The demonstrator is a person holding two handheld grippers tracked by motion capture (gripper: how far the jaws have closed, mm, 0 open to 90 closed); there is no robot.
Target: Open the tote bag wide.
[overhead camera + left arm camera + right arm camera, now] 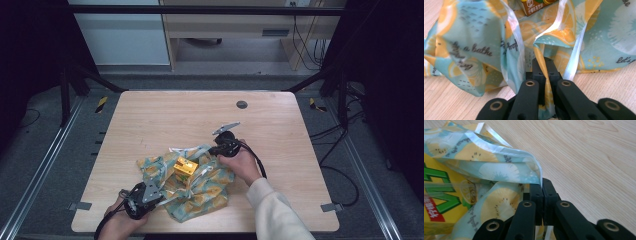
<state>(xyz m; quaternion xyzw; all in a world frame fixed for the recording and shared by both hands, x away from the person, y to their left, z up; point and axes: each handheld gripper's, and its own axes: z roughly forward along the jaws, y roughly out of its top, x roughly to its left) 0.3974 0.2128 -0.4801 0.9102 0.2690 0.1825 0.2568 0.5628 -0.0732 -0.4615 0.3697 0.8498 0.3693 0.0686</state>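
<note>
Item: fabric bag (197,187), teal with yellow citrus print, white-taped edges, script lettering; lies crumpled and spread flat near the table's (280,130) near edge, left of centre.

Contents: 1 yellow drink carton (185,167) standing on the cloth's middle.

Holds: left gripper (150,191) at the bag's near-left corner, jaws closed on a fold; right gripper (215,149) at its far-right corner, jaws closed on the hem.

Key relation: the carton sits between the 2 grippers, on the diagonal joining them, slightly nearer the right.
</note>
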